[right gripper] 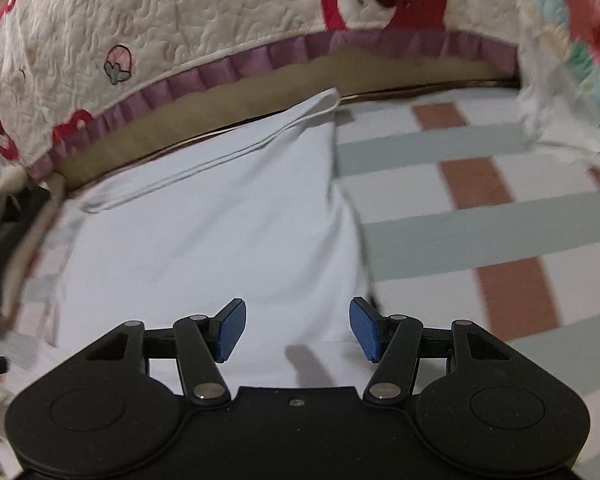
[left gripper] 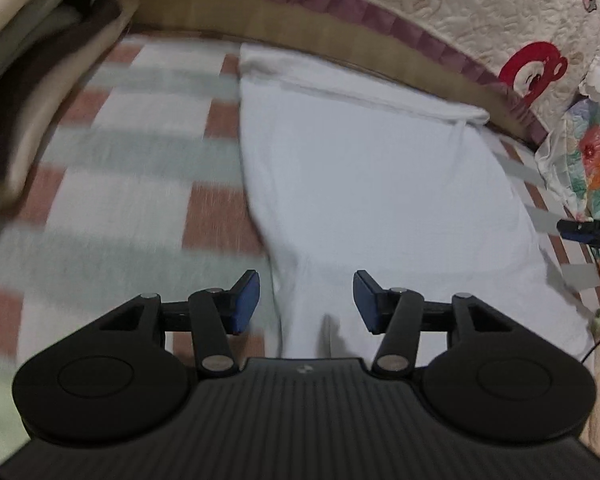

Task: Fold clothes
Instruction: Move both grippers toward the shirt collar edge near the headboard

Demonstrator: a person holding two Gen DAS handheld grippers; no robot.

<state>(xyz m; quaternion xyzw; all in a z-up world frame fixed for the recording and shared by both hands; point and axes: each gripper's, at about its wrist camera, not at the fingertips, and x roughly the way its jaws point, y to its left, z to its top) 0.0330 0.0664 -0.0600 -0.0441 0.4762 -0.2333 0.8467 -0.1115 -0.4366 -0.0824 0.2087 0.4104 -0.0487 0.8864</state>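
White cotton garment (left gripper: 380, 184) lies flat on the checked pink-and-green blanket (left gripper: 140, 152). Left gripper (left gripper: 306, 300) and right gripper (right gripper: 298, 330) hover over it, jaws apart, holding nothing.

white garment (left gripper: 372, 184) near end hidden behind gripper body, checked blanket (left gripper: 140, 160) motion-blurred

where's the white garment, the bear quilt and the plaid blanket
white garment (left gripper: 372, 184), left wrist view, flat middle
bear quilt (right gripper: 172, 32), right wrist view, quilted cream part
plaid blanket (right gripper: 480, 216), right wrist view, pale green stripe

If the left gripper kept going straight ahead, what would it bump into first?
Probably the white garment: the left gripper is open and points right over it. How far off it is, I can't tell.
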